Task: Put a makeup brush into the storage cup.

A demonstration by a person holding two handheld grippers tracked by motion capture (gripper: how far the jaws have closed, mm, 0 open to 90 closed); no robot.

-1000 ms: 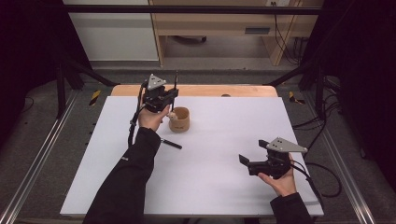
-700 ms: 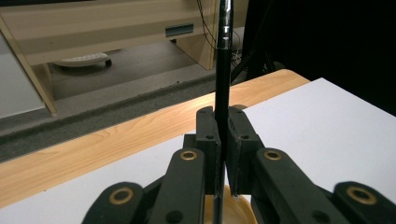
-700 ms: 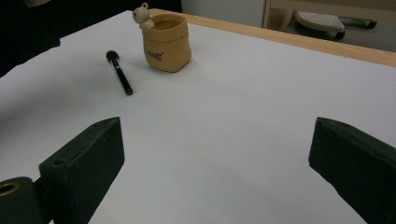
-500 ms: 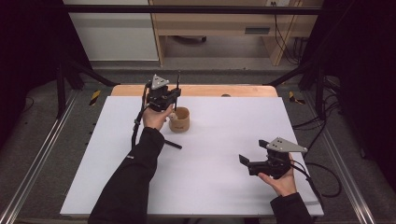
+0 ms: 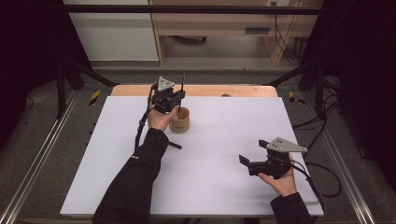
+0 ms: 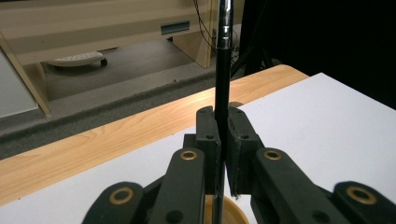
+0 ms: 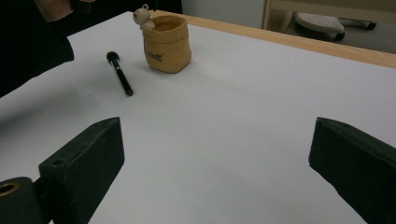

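Brush (image 6: 223, 70) is clamped upright in the left tool (image 5: 173, 103), held directly above the tan cup (image 5: 180, 120) at the table's (image 5: 224, 196) far side. Second brush (image 7: 119, 73) is seen lying beside the cup. Right tool (image 7: 215, 154) is held apart, empty, near the right edge.

Looked down from above the table's (image 5: 215, 186) near edge; rode close behind each tongs; shared the tan pot (image 7: 167, 44).
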